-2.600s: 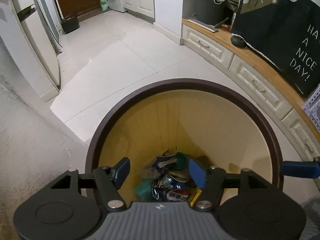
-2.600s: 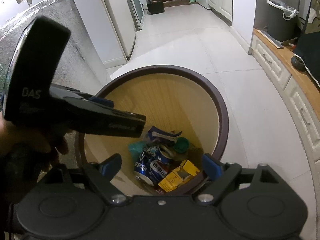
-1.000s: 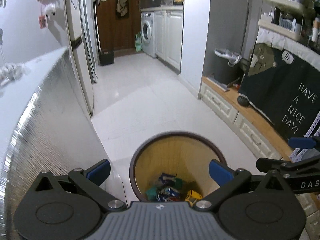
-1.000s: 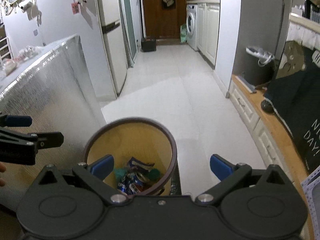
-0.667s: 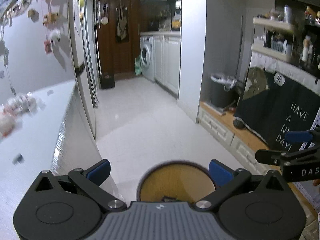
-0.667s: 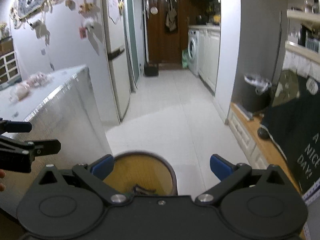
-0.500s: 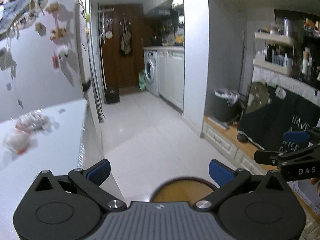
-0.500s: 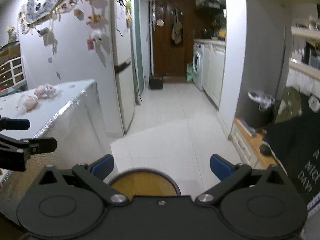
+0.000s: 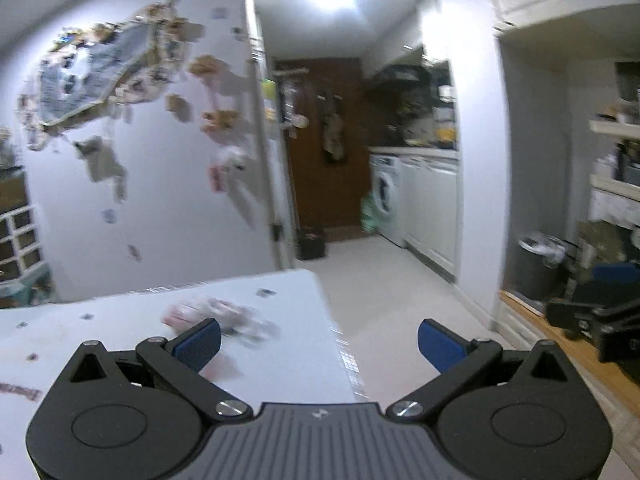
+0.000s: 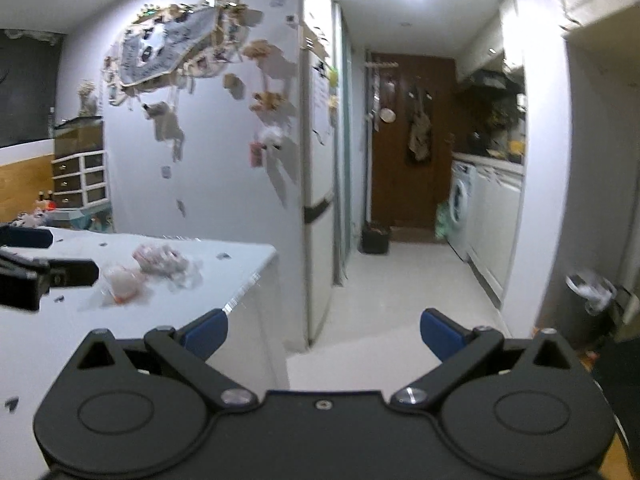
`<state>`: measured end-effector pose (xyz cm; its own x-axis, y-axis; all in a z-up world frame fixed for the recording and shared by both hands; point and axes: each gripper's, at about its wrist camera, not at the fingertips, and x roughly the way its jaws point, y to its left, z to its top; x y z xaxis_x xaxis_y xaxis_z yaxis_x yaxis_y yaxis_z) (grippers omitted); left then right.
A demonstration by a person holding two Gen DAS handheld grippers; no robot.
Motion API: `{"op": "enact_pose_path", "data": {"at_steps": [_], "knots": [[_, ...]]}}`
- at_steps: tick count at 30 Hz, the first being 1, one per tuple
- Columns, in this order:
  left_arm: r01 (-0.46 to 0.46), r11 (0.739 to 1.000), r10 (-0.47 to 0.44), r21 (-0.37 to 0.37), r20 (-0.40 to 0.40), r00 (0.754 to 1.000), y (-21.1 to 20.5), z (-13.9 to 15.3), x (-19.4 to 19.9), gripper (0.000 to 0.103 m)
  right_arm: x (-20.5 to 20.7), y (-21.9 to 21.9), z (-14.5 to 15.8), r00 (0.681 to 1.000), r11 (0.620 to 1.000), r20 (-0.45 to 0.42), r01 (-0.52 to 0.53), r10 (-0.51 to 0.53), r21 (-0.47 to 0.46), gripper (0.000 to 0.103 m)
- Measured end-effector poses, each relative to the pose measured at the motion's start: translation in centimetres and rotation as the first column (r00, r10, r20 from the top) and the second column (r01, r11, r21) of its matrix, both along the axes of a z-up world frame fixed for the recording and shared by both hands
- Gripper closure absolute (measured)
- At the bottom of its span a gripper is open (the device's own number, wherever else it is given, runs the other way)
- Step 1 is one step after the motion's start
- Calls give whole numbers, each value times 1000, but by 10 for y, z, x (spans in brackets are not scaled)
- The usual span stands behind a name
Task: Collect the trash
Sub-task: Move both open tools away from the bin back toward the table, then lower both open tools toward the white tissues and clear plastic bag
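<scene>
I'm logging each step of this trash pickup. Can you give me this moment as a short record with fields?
left hand-held gripper: open, empty, raised over the white table
right hand-held gripper: open, empty, off the table's edge
trash on table: crumpled pinkish wrappers, blurred, and a clear lump beside them
small scraps: dark bits scattered on the tabletop
trash bin: out of view in both cameras

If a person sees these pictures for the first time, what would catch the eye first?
Probably the open left gripper and open right gripper, both empty, filling the foreground. Next, the crumpled plastic wrappers lying on the white table at the left. Then the wall collage above them, and the corridor leading to a washing machine.
</scene>
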<state>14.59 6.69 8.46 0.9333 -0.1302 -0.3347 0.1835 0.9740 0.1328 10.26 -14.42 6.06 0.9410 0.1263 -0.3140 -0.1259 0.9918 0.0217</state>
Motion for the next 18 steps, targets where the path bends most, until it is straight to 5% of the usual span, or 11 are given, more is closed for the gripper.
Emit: {"op": "enact_pose_path", "data": {"at_steps": [7, 18], "knots": [[-138, 988, 131, 65, 103, 986, 59, -5, 54, 0, 51, 48, 10, 996, 996, 3, -87, 87, 4, 0], [-16, 999, 13, 49, 67, 998, 124, -53, 131, 0, 135, 108, 8, 992, 995, -96, -78, 84, 66, 0]]}}
